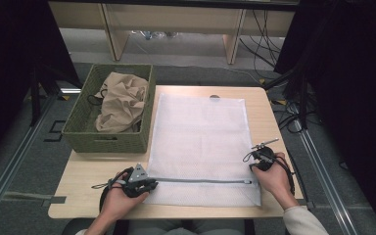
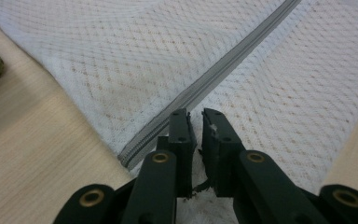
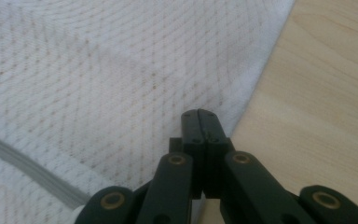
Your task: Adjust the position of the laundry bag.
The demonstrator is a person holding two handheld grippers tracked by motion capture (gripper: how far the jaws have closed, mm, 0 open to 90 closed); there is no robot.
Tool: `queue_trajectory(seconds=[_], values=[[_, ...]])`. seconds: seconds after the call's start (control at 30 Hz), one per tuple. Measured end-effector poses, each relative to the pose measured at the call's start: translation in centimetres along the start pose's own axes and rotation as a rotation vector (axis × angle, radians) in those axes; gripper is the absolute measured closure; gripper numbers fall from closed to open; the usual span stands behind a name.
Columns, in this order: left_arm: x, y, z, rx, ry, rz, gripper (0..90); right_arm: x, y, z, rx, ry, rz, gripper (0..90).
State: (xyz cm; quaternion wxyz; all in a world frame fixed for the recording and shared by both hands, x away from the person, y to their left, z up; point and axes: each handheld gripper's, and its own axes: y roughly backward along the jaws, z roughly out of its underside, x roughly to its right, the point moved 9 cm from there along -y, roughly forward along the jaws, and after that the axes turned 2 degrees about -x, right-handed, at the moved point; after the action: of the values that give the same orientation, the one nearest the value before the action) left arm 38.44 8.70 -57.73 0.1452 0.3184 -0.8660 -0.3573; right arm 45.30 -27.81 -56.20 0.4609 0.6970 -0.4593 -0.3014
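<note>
I see a white mesh laundry bag (image 1: 200, 142) lying flat on the pale wooden counter (image 1: 88, 171), a rectangle of fine diamond-patterned netting with a grey zipper (image 1: 200, 180) running straight across its near end. Taking the bag as my landmark, my left gripper (image 1: 147, 185) sits at its near left corner, right at the zipper's left end; in the left gripper view the black jaws stand nearly together, a thin slit between the pads, with mesh bunched between them just beside the zipper (image 2: 223, 70), so I read it as pinching the netting (image 2: 135, 70). My right gripper (image 1: 254, 164) rests at the bag's right edge, a little beyond the zipper's right end; in the right gripper view its jaws are pressed fully together over the hemmed border of the mesh (image 3: 98, 84), though I cannot tell whether any fabric is caught between them. Left of the bag, touching its far left edge, stands a green woven basket (image 1: 78, 122), rectangular with a coarse weave, holding crumpled tan cloth (image 1: 122, 100).
</note>
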Motion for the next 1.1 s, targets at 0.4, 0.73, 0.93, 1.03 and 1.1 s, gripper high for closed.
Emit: queue_trajectory(seconds=[0.4,0.73,0.93,1.03,1.1], values=[[-0.5,-0.8,-0.9,-0.019,0.0,-0.009,84.2,1.0,-0.8,-1.7,0.004,0.005,0.038,90.0],[-0.7,-1.1,-1.2,-0.007,-0.005,-0.008,82.7,1.5,-1.1,-2.4,0.02,0.001,0.043,90.0],[-1.6,-0.2,-1.3,0.071,0.003,-0.043,73.7,0.8,1.6,-2.0,0.091,-0.058,0.013,85.3],[-2.2,0.2,-1.4,0.12,0.047,-0.07,67.6,0.8,3.1,-0.7,0.121,-0.077,0.02,82.7],[-2.5,0.3,-1.5,0.133,0.046,-0.075,65.3,0.6,3.2,0.0,0.122,-0.111,0.01,80.8]])
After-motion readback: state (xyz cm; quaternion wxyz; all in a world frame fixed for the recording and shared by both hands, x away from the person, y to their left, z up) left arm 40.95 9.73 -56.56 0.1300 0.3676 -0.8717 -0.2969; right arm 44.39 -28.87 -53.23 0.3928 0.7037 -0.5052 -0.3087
